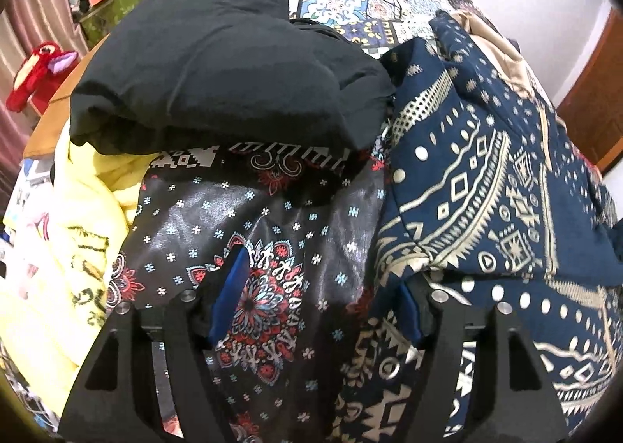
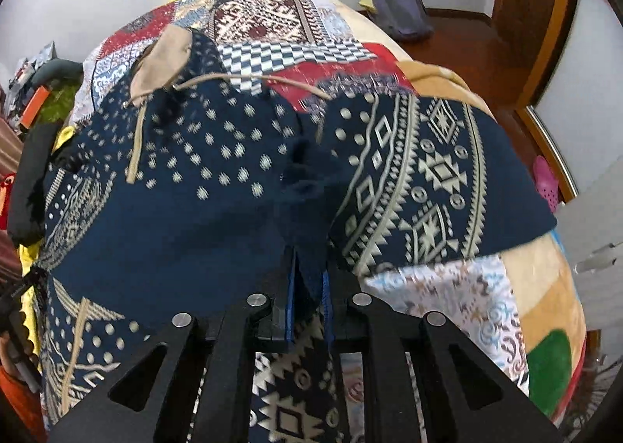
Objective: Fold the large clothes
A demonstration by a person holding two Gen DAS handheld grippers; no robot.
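A large navy garment with a cream tribal print lies spread on the bed; it also shows at the right of the left wrist view. It has a tan hood lining and tan drawstrings. My right gripper is shut on a fold of the navy garment at its near edge. My left gripper is open, its fingers wide apart over a black floral cloth, the right finger against the navy garment's edge.
A folded black garment lies on the pile ahead of the left gripper. A yellow garment lies to its left. The patchwork bedspread covers the bed. A backpack sits on the wooden floor beyond the bed.
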